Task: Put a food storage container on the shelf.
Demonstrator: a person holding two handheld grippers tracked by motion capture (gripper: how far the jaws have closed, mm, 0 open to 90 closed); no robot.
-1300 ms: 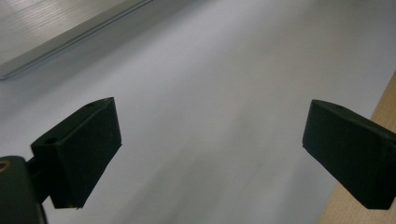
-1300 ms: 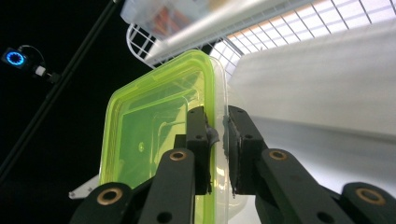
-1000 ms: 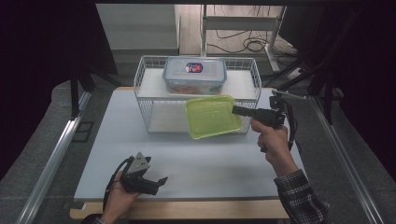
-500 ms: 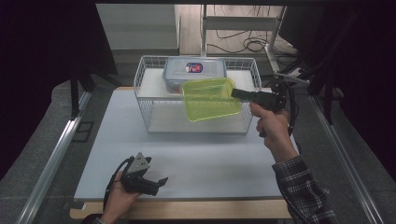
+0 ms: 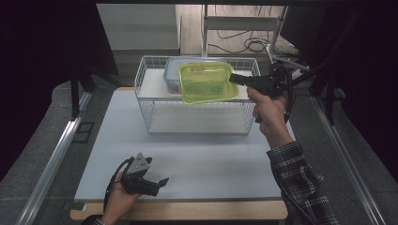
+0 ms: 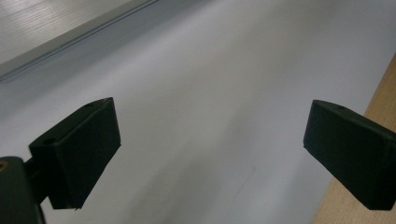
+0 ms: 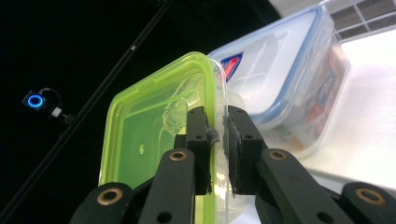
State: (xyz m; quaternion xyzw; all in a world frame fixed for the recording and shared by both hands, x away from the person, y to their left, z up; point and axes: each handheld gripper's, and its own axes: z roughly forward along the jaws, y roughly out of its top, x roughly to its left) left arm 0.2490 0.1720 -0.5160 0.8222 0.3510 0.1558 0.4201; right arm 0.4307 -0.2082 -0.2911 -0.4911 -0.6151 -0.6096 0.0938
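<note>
The clear plastic food container with the lime-green lid [image 5: 207,82] hangs above the white wire basket [image 5: 145,101] on the counter [image 5: 211,164], over a blue-lidded clear box [image 7: 299,70]. The right gripper [image 7: 217,133] pinches its rim edge; it looks light, stiff and slick, so a deeper bite would likely steady it. The left gripper [image 5: 162,181] rests released.

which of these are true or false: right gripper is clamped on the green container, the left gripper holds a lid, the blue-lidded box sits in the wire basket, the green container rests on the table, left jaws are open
1. The right gripper is clamped on the green container. True: its jaws pinch the rim.
2. The left gripper holds a lid. False: nothing is between its jaws; it sits low over the white table.
3. The blue-lidded box sits in the wire basket. True.
4. The green container rests on the table. False: it is held in the air over the basket, in front of the box.
5. The left gripper's jaws are open. True: they stand wide apart.
</note>
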